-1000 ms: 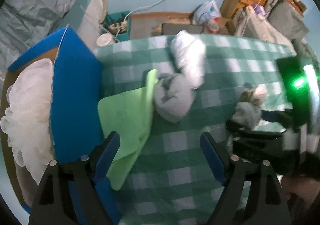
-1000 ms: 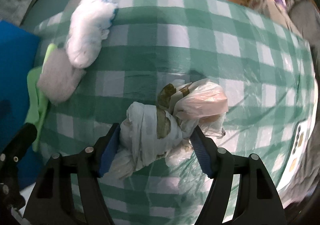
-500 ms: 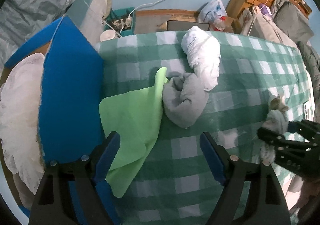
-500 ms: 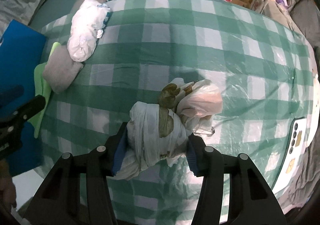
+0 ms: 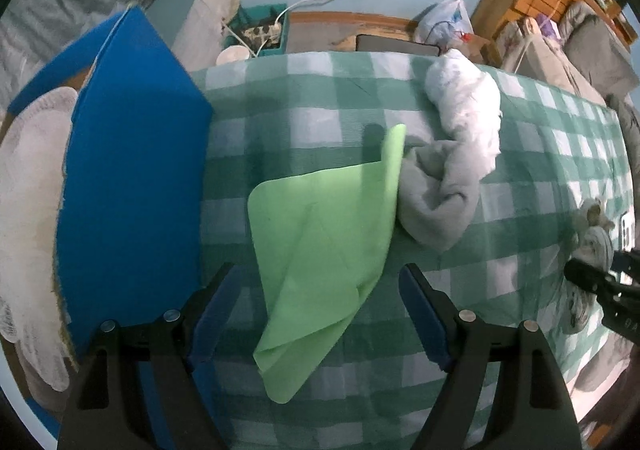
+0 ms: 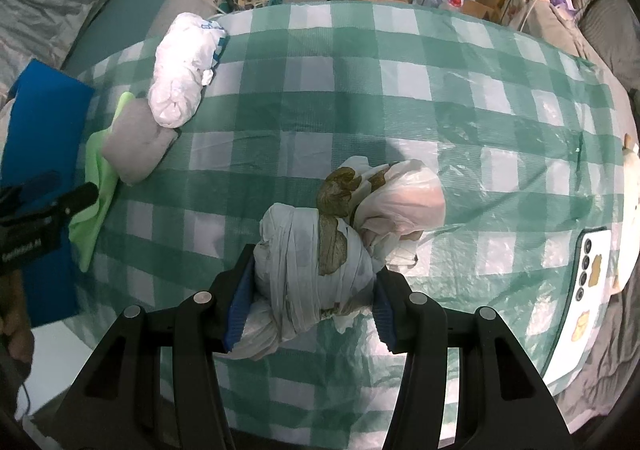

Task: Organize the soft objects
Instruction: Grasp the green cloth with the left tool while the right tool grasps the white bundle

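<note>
Your right gripper [image 6: 308, 300] had just closed its jaws on the knotted white plastic-bag bundle [image 6: 312, 270] on the green checked tablecloth [image 6: 400, 110]. Your left gripper [image 5: 316, 310] hung wide open and empty above the light-green cloth [image 5: 324, 234]. Next, you likely needed to carry the bundle toward the blue box [image 5: 132, 186].

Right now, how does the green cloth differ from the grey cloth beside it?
The green cloth lies flat, loosely folded and thin; the grey cloth is bunched into a thick lump. The green one sits nearer the blue board; the grey one touches the white bundle. Both rest on the checked tablecloth.
</note>
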A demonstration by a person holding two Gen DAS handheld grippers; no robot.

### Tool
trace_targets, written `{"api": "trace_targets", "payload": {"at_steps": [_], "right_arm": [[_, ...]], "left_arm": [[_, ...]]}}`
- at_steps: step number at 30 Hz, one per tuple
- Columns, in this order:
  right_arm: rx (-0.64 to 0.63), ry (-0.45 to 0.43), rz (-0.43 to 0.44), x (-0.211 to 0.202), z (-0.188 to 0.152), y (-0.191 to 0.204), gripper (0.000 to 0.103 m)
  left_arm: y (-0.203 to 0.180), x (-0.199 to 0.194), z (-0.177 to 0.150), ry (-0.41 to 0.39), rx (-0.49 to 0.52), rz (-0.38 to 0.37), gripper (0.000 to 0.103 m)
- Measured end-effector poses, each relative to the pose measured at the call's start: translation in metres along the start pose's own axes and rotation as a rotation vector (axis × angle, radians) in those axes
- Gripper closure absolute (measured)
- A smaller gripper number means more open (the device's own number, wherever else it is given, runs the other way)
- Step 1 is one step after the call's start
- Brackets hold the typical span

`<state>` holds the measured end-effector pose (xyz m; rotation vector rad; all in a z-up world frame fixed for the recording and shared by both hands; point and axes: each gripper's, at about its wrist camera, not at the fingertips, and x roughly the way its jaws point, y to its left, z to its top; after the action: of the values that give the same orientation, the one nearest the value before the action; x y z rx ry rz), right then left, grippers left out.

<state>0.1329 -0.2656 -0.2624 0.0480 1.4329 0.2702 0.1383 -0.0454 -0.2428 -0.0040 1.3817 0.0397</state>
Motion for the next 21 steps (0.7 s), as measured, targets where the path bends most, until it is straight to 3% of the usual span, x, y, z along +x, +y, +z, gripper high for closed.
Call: {"api": "trace_targets", "payload": {"at_steps": [12,18,21], "right_arm": [[-0.004,-0.005,-0.01,-0.002,-0.001,0.004,0.051],[-0.008,-0.009,-0.009,-0.005,-0.006,0.011,0.051],[-0.013,-0.01,-0.007,-0.005,-0.007,0.013,0.051]], "left_arm": [[-0.015,0.029,0.001,0.063,0.052,0.033,0.022],[-0.012,0.027,0.001,0.047,0.027,0.001,0.051],[-0.007,0.025,0.0,0.044,0.024,0.003,0.071]]}}
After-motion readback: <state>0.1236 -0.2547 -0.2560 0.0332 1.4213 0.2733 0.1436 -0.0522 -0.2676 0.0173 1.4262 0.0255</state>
